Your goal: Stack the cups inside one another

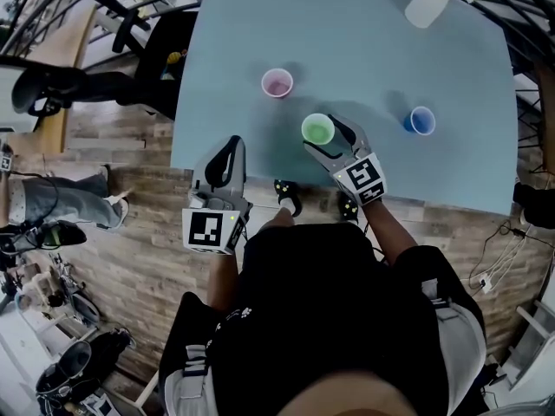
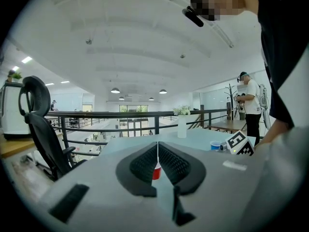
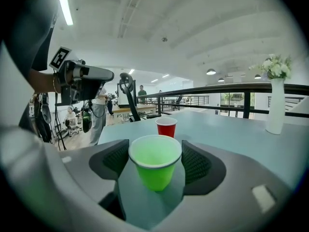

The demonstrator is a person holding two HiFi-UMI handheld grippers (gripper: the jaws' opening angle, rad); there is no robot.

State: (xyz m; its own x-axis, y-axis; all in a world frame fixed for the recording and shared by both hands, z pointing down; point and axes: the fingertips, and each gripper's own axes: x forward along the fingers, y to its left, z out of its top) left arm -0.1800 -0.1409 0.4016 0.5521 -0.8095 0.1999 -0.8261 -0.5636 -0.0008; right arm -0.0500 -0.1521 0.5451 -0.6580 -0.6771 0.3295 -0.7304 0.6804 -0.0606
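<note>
Three cups stand on the pale blue table (image 1: 347, 33). The green cup (image 1: 317, 129) (image 3: 154, 170) is upright near the front edge, between the jaws of my right gripper (image 1: 328, 137) (image 3: 155, 153), whose pads touch its rim on both sides. The red cup (image 1: 277, 83) (image 3: 166, 127) stands a little beyond it to the left, and it also shows small behind the left jaws (image 2: 156, 172). The blue cup (image 1: 421, 120) (image 2: 215, 145) stands apart on the right. My left gripper (image 1: 229, 148) (image 2: 157, 151) hovers at the table's front left edge, shut and empty.
A white vase with flowers (image 1: 429, 3) (image 3: 276, 105) stands at the table's far right. A black office chair (image 1: 52, 85) (image 2: 38, 124) is left of the table. A dark railing (image 2: 145, 114) runs behind it. A person (image 2: 251, 105) stands further off.
</note>
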